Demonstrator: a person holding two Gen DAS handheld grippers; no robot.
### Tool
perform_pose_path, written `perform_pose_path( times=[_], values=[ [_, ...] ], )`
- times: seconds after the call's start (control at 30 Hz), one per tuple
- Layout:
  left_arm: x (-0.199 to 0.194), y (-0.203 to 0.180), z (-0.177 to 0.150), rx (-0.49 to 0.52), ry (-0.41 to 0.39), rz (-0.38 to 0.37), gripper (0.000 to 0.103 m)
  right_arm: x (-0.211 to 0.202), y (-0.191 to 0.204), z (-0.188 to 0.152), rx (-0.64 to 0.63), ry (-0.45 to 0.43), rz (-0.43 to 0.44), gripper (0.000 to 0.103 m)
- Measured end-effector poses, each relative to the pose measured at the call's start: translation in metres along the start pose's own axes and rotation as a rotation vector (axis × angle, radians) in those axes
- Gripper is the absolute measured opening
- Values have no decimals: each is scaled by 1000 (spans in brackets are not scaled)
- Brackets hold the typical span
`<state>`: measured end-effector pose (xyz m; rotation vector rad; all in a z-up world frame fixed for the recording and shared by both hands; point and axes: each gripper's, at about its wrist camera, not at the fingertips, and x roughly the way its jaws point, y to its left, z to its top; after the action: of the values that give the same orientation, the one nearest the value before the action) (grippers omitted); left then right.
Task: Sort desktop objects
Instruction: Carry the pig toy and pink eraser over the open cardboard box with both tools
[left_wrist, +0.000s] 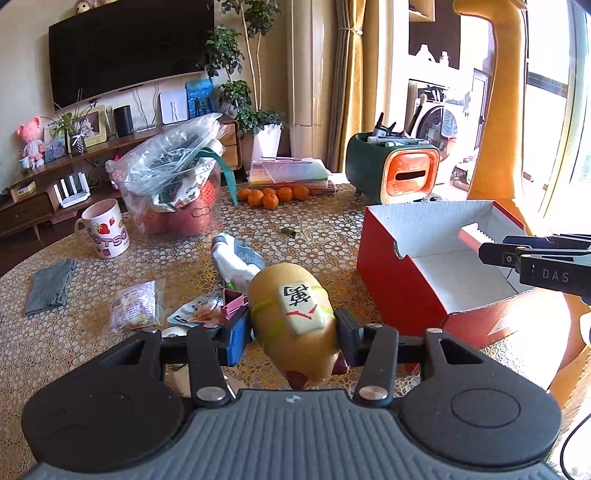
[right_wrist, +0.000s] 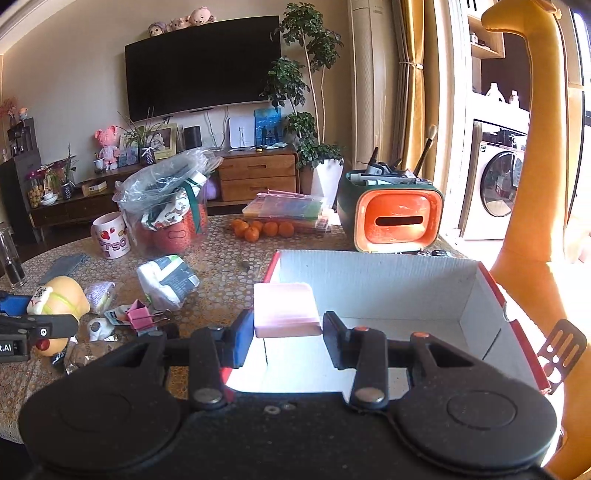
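Note:
My left gripper (left_wrist: 291, 328) is shut on a tan squishy toy (left_wrist: 291, 325) with a mahjong tile on it, held just above the table left of the red cardboard box (left_wrist: 402, 291). The toy also shows in the right wrist view (right_wrist: 61, 299). My right gripper (right_wrist: 288, 328) is shut on a pink block (right_wrist: 286, 308) and holds it over the box's (right_wrist: 476, 314) open white inside. The right gripper (left_wrist: 487, 251) with the pink block (left_wrist: 474, 234) shows over the box in the left wrist view.
On the patterned table lie a pink binder clip (right_wrist: 138, 314), a tissue pack (right_wrist: 168, 282), snack packets (left_wrist: 135, 306), a grey cloth (left_wrist: 50, 286), a strawberry mug (left_wrist: 105, 229), a bagged red tub (left_wrist: 173, 192), tangerines (left_wrist: 271, 195) and an orange-fronted organiser (left_wrist: 397, 170).

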<state>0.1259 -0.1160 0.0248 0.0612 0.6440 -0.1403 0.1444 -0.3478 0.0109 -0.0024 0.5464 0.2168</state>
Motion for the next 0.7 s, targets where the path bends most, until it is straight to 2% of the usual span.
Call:
perform_pose_path(
  times=[0.33, 0.7],
  values=[
    [24, -55, 18, 82, 5, -65, 48, 3, -45, -10, 24, 19, -71, 40],
    [53, -111, 38, 187, 9, -121, 48, 7, -82, -19, 46, 44, -106, 40]
  ],
)
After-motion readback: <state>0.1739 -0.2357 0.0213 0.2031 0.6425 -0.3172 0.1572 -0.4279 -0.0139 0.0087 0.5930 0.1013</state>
